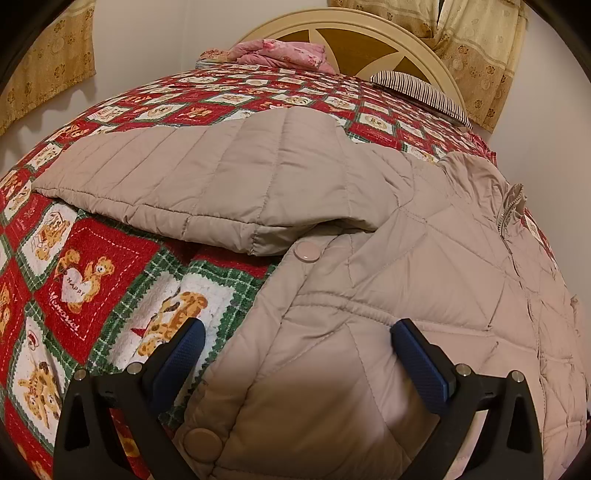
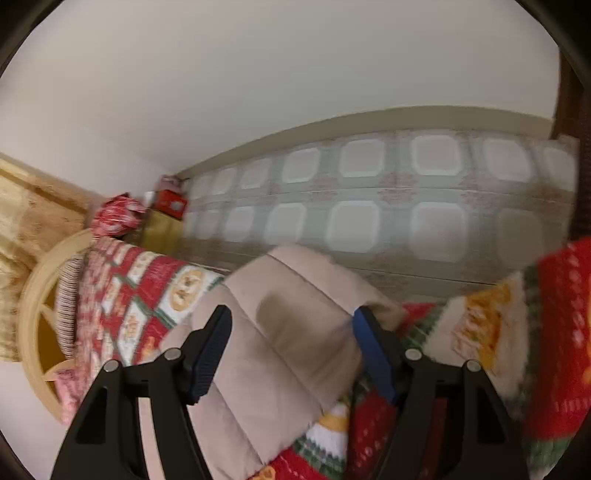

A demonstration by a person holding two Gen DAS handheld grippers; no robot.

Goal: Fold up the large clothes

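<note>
A beige quilted jacket (image 1: 388, 266) lies spread on the bed, one sleeve (image 1: 177, 177) stretched out to the left, snap buttons along its front edge. My left gripper (image 1: 295, 332) is open, its blue-padded fingers on either side of the jacket's front edge near the hem, low over the fabric. In the right wrist view the other beige sleeve (image 2: 288, 325) lies between the fingers of my right gripper (image 2: 291, 321), which is open; the jaws stand wide around the sleeve without pinching it. This view is blurred.
The bed carries a red, green and white teddy-bear quilt (image 1: 85, 280). Folded pink bedding (image 1: 284, 53) and a striped pillow (image 1: 421, 88) lie by the cream headboard (image 1: 369, 26). Curtains (image 1: 480, 48) hang behind. A patterned floor (image 2: 369, 206) and red boxes (image 2: 170, 201) lie beside the bed.
</note>
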